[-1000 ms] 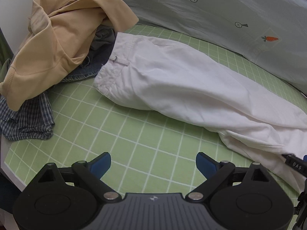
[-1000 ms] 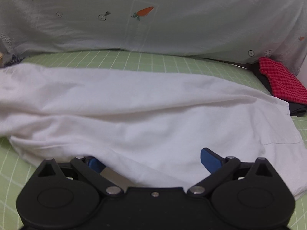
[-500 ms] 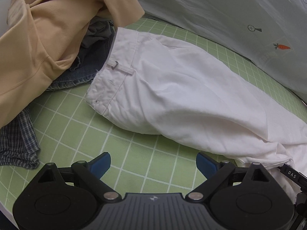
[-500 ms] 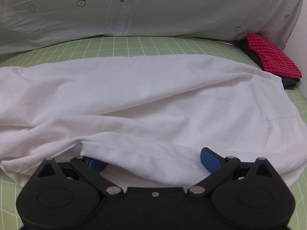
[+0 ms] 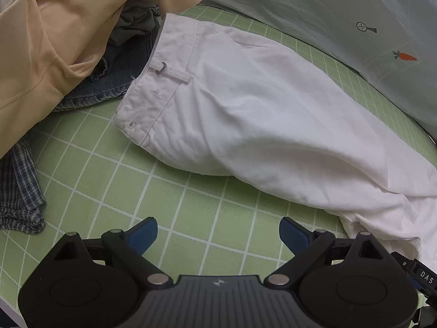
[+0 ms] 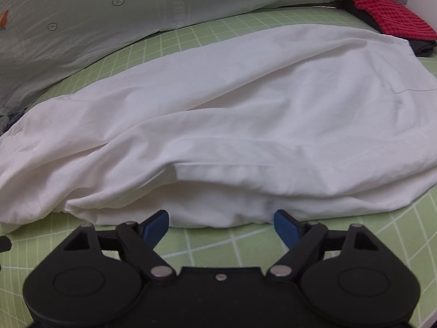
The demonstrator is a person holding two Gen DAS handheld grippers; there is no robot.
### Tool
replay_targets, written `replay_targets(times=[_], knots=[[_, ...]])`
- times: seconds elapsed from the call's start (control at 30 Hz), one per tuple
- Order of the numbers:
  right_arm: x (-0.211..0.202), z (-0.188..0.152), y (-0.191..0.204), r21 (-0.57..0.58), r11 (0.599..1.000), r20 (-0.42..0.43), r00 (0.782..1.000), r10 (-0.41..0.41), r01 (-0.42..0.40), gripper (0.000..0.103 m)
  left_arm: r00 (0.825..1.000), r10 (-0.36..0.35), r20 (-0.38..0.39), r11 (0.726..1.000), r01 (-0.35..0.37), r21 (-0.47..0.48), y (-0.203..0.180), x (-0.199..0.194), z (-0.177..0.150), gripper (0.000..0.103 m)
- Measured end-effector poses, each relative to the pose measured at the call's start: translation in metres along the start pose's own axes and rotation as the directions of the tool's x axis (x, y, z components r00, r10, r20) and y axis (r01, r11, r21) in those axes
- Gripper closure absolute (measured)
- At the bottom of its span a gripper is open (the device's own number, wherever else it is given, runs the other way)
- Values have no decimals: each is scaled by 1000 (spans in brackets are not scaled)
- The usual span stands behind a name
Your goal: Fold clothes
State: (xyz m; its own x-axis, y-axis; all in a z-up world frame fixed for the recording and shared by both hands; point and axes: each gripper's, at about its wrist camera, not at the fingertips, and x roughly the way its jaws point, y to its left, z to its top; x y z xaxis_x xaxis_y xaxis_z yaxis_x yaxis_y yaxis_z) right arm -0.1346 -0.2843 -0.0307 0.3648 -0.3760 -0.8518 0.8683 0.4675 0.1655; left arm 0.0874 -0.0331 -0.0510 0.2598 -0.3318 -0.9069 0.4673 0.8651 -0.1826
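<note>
White trousers (image 5: pixel 245 114) lie across the green grid mat (image 5: pixel 169 205), waistband to the upper left, legs running to the lower right. My left gripper (image 5: pixel 218 231) is open and empty over bare mat, a short way in front of the trousers' near edge. In the right wrist view the same trousers (image 6: pixel 245 114) fill the middle, with a folded hem edge just ahead. My right gripper (image 6: pixel 221 222) is open and empty, its blue fingertips (image 6: pixel 157 222) right at the near edge of the cloth.
A pile of clothes sits at the left: an orange garment (image 5: pixel 54 32), denim (image 5: pixel 109 87) and a checked cloth (image 5: pixel 19 191). A pale printed sheet (image 5: pixel 341 13) bounds the far side. A red checked cloth (image 6: pixel 387 13) on dark fabric lies at the far right.
My left gripper has moved forward toward the waistband and pile. My right gripper has pulled back off the trouser leg and turned; the cloth now lies just ahead of its fingertips, more bunched.
</note>
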Motion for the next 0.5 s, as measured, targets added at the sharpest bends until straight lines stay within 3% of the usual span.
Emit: replay_targets(times=[0.17,0.23,0.33,0.5], knots=[[1,10,12,-76,993,55,994,93,-89,48,1000,-2,5,999,2,35,-4,-2,-1,7],[4,16,17,-118,987,68,991,116,-108,48,1000,-1,5,999,1,35,-3,-2,-1,7],[15,28,25,-210,977,111,992,55,-31,50,1000,1,7,1000,-1,27,-2,-3,-1,7],[37,52,26,-177,984,145,989,35,-9,48,1000,10,15,1000,-10,11,3,-7,-3,7]])
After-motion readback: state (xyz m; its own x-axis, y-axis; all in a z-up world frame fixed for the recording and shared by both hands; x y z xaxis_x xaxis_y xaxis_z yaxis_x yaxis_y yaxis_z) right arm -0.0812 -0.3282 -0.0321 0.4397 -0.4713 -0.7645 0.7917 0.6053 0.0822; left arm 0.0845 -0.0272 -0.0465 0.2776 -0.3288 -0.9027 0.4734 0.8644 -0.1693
